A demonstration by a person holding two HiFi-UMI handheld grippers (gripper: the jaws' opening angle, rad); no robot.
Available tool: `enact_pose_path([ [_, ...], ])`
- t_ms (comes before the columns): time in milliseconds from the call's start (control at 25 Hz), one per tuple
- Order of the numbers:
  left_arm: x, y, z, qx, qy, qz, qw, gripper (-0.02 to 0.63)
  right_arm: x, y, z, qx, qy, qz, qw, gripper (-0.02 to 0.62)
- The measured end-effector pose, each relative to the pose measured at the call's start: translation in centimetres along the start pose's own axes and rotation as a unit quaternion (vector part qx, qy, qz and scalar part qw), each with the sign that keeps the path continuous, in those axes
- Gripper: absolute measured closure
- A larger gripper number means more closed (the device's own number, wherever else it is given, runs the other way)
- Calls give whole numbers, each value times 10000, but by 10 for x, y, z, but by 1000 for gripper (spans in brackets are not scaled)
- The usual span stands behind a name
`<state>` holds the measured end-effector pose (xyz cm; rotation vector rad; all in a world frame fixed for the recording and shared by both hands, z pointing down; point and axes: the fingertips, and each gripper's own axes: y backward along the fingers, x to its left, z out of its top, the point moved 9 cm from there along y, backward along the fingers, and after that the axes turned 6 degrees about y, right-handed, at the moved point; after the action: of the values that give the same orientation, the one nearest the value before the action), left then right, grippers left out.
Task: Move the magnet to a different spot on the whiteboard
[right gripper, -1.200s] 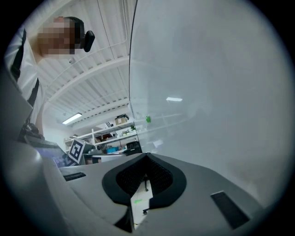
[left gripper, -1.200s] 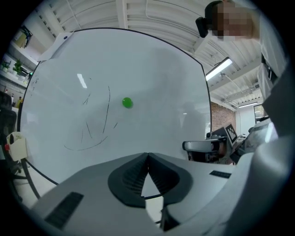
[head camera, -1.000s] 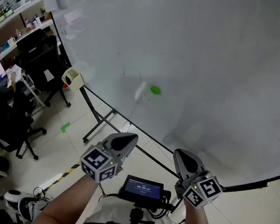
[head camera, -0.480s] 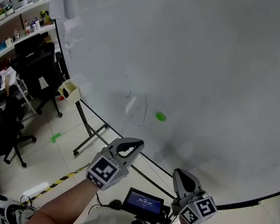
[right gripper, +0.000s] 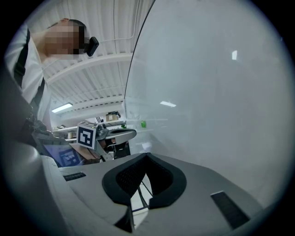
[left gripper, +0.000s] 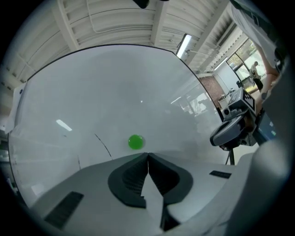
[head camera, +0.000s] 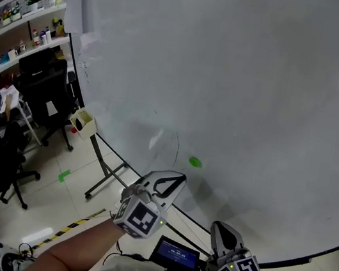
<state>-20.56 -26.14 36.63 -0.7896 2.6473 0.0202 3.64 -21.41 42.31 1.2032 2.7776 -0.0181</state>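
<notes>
Low on the whiteboard, the magnet [head camera: 195,162]: a small green round spot on the white surface, left of the board's middle, with a thin dark pen stroke just to its left.
Magnet's pointing: it looks like a flat disc lying face-out against the board, so its flat face looks toward the person. Being round, it shows no long axis, and it is too small to tell any knob or rim.
Whiteboard [head camera: 244,80]: large and upright on a dark-legged stand, with most of its surface bare, so free spots lie on every side of the magnet.
Left gripper [head camera: 175,179]: held below the magnet and apart from it. In the left gripper view the magnet sits just above the tips, so the gripper seems aimed at it. The jaws are closed tip to tip with nothing between them.
Right gripper [head camera: 221,228]: lower and to the right, well apart from the magnet, jaws likewise together and empty.
Step in hand: judged to be the approach, with the magnet not yet touched.
Next move calls for: parting the left jaws, bringing them to the board so that they straddle the disc's edge, then closing on it before lifting or sliding it to a bare spot.
</notes>
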Motion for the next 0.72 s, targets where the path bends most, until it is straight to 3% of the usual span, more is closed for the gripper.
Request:
enact_pose_path([
  [320,1,-9,28,15,-903,321,9954,544,-9,5,-3,-26,-41,-193,9998,565],
  [440,-1,-13,33,55,-1321,417,9903,499,-11,8,-2,-41,-41,-245,9997,565],
  [560,-6,-17,36,198,-1910,529,9800,470,-11,13,-3,-26,-60,-280,9996,565],
  [720,-6,-26,40,381,-2831,785,9551,469,-15,16,-2,-58,-82,-344,9994,565],
])
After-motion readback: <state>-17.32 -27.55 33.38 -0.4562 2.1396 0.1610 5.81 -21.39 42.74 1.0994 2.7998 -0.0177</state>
